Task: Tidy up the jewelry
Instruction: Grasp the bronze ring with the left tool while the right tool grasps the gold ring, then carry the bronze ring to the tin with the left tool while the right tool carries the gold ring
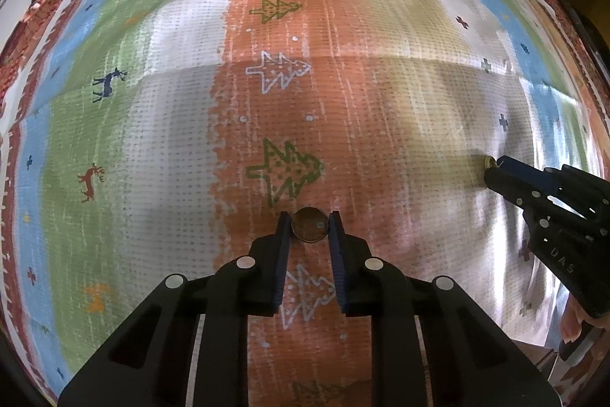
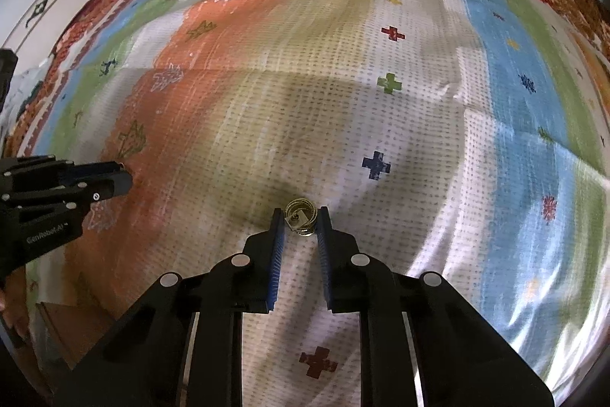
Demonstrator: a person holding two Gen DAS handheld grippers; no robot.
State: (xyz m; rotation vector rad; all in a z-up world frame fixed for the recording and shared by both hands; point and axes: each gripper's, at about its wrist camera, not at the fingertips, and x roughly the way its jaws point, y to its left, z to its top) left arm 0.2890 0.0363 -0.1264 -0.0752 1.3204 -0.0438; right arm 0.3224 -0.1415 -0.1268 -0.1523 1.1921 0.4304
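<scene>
1. The thin round copper-brown bangle is clamped between the tips of the left gripper, above the orange stripe of the patterned cloth.
2. The stacked golden bangles with a small tag are gripped by the right gripper, to the right of the first.
3. Both grips are only at the tips; I think a tilt could let a ring slip out and roll.

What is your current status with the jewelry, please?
Left gripper shut on brown ring. Right gripper shut on gold ring. Nothing blocking on cloth.
</scene>
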